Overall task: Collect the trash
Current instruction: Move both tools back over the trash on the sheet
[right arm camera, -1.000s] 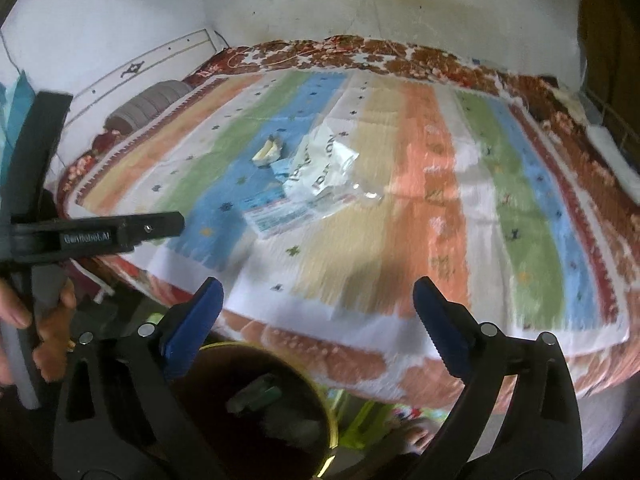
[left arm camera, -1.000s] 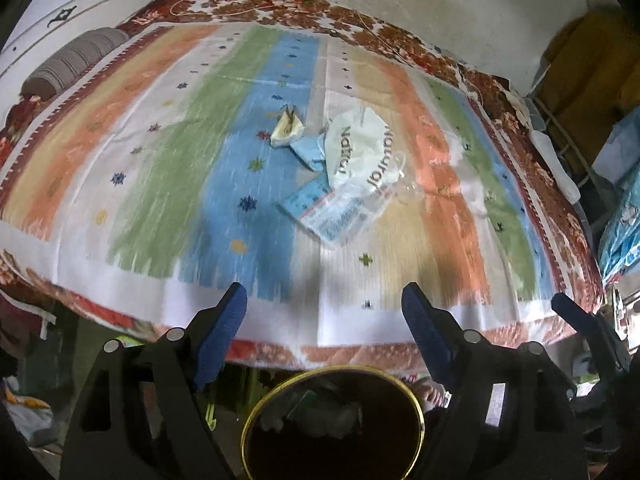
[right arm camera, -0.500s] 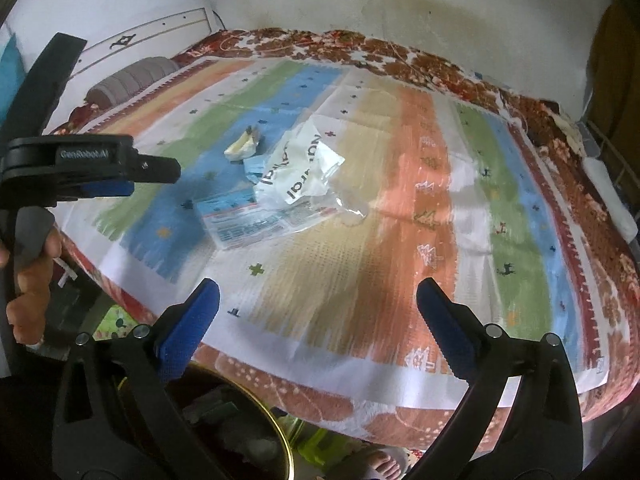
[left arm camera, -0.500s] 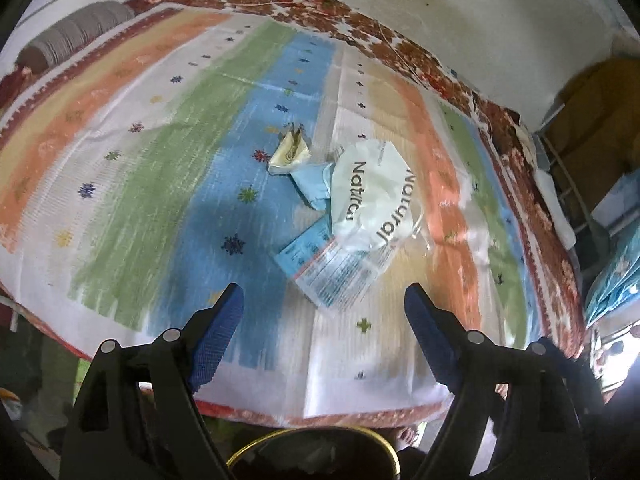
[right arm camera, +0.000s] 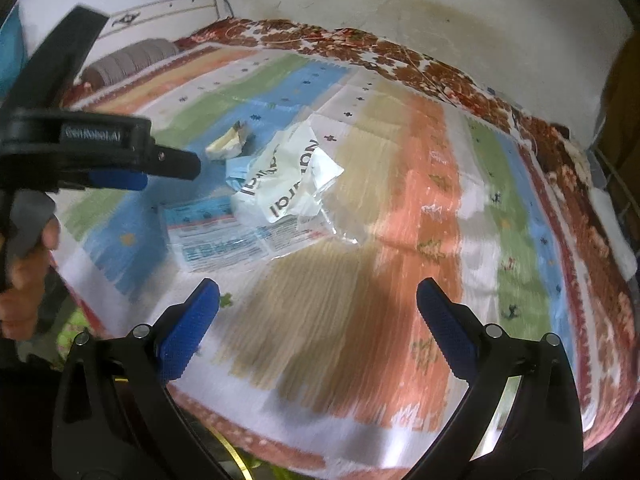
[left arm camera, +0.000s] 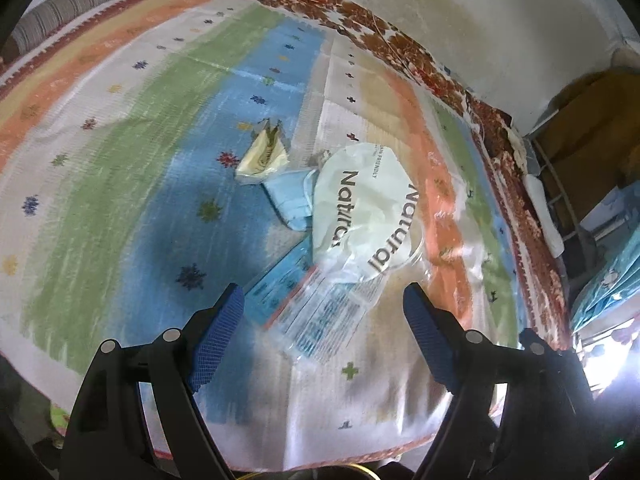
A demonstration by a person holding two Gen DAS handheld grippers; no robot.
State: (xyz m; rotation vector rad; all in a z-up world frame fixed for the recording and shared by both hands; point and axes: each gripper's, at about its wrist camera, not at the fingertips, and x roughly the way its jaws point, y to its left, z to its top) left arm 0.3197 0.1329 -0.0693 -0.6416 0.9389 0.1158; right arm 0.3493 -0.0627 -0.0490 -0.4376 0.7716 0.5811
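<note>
A heap of trash lies on the striped bedspread (left arm camera: 120, 184). It holds a white "Natural" bag (left arm camera: 360, 216), a clear printed wrapper (left arm camera: 320, 316), a light blue crumpled piece (left arm camera: 290, 200) and a yellow wrapper (left arm camera: 262, 156). My left gripper (left arm camera: 322, 316) is open, low over the clear wrapper, not touching. It shows in the right wrist view (right arm camera: 120, 156) at the left. My right gripper (right arm camera: 318, 312) is open and empty over the bedspread (right arm camera: 400, 240), to the right of the white bag (right arm camera: 288, 184), clear wrapper (right arm camera: 228, 236) and yellow wrapper (right arm camera: 226, 146).
A grey bolster pillow (right arm camera: 132, 60) lies at the bed's head. A stained wall (right arm camera: 440, 8) runs along the far side. Wooden furniture (left arm camera: 592, 128) stands past the bed's right edge. A gold rim (right arm camera: 230, 456) of a bin shows below the bed's near edge.
Both grippers have moved forward from above the bin at the bed's edge to over the bedspread, closing on the trash heap. Both stayed open.
</note>
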